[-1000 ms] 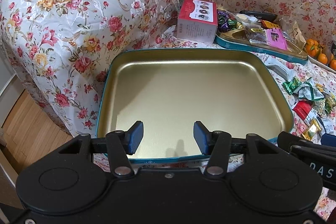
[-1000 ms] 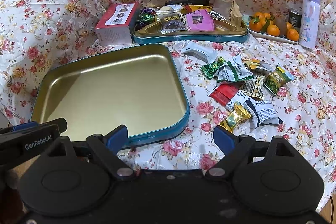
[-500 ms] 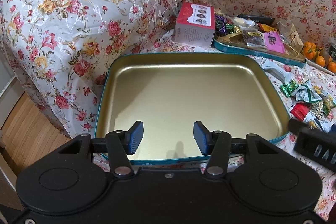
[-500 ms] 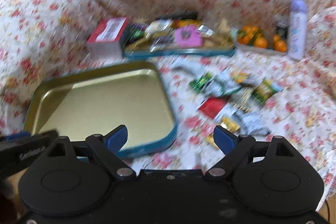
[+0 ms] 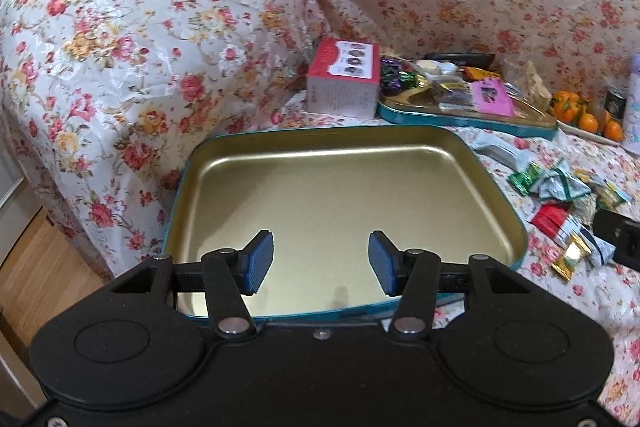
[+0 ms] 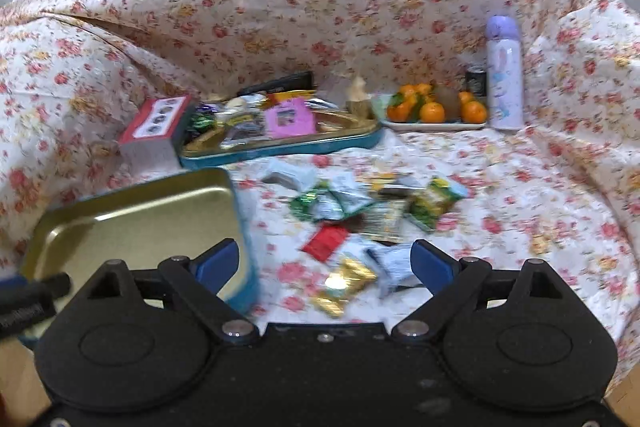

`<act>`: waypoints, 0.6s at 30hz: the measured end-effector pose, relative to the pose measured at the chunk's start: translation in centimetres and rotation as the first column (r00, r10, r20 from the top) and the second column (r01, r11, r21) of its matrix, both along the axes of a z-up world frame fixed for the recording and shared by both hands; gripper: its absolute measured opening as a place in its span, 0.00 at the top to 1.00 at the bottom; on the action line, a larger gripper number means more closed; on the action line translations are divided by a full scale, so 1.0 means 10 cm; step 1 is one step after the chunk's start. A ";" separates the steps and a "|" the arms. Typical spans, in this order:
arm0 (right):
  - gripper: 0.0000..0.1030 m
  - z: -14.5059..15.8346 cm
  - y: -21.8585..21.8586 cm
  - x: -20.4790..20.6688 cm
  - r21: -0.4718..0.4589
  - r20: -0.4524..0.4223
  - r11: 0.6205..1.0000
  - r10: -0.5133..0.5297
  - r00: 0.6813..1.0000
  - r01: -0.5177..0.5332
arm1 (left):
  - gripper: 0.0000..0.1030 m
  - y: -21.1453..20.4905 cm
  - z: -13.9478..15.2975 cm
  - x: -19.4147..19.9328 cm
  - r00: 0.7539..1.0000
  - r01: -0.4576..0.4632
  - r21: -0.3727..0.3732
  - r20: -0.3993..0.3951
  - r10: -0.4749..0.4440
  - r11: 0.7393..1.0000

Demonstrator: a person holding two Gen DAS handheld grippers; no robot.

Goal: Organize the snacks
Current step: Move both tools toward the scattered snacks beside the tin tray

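Two gold tins (image 5: pixel 224 163) – one bare, one (image 6: pixel 360 139) filled; one red box (image 5: pixel 344 83), one lilac bottle (image 6: pixel 504 75). Left gripper (image 5: pixel 321 263) and right gripper (image 6: pixel 325 263) both stand apart, holding nothing – no writing readable.

We see an empty gold tin tray (image 5: pixel 344 199) with a teal rim lying flat on the floral sofa cover. Just to its right, a loose heap of wrapped snacks (image 6: pixel 360 219) lies scattered: green, white, red and gold packets, some overlapping. Behind them a second teal tray (image 6: pixel 280 147) sits flat, filled with assorted packets, with a red-and-white box (image 5: pixel 346 83) touching its left end.
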State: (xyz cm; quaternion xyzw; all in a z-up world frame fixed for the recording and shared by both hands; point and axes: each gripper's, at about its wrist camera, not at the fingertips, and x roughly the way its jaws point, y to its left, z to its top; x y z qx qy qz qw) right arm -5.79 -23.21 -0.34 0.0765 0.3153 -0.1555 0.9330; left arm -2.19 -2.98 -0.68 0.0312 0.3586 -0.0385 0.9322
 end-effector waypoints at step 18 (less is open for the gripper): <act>0.47 -0.40 -1.07 -0.34 0.152 -0.103 0.972 -0.167 0.981 0.181 | 0.44 -0.92 -0.17 -0.35 0.974 0.227 0.012 0.004 -0.227 0.974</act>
